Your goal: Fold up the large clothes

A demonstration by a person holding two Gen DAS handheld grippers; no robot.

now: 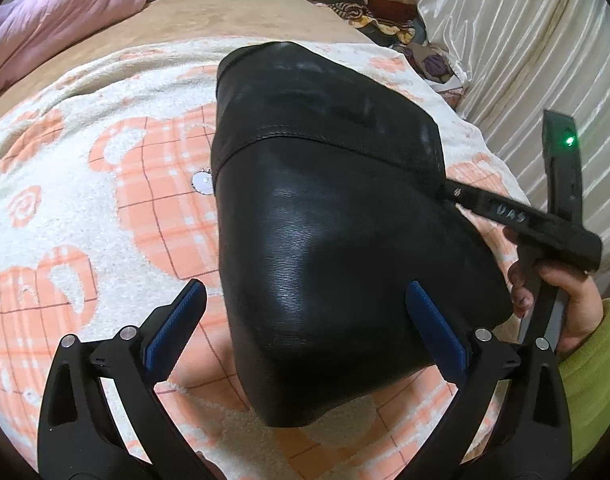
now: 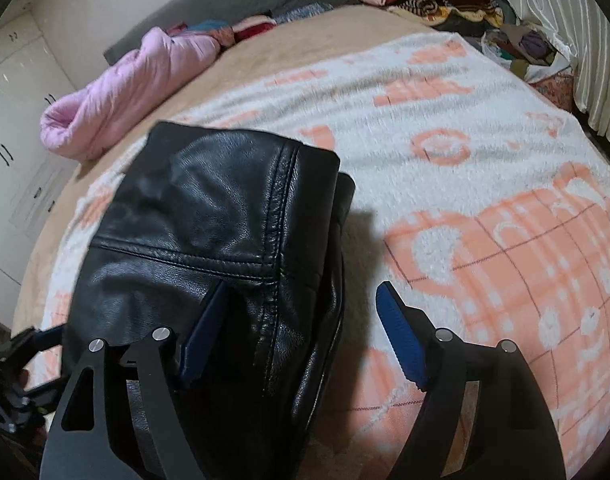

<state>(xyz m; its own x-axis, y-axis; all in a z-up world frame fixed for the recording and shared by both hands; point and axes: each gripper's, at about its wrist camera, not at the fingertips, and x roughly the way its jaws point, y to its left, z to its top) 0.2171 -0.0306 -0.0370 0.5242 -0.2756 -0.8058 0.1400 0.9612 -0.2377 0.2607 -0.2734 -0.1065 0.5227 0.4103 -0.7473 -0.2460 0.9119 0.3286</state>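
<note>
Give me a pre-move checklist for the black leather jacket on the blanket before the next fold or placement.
1. Left hand-held gripper open, pads clear of leather: ok.
2. Right hand-held gripper open, nothing clamped: ok; its pads straddle the jacket's edge.
3. Black leather jacket folded into a compact bundle: ok.
4. Bundle resting fully on the orange-and-white blanket: ok.
5. Sleeves tucked inside: cannot tell, no sleeve shows.
6. Pink quilt clear of the bundle: ok.
</note>
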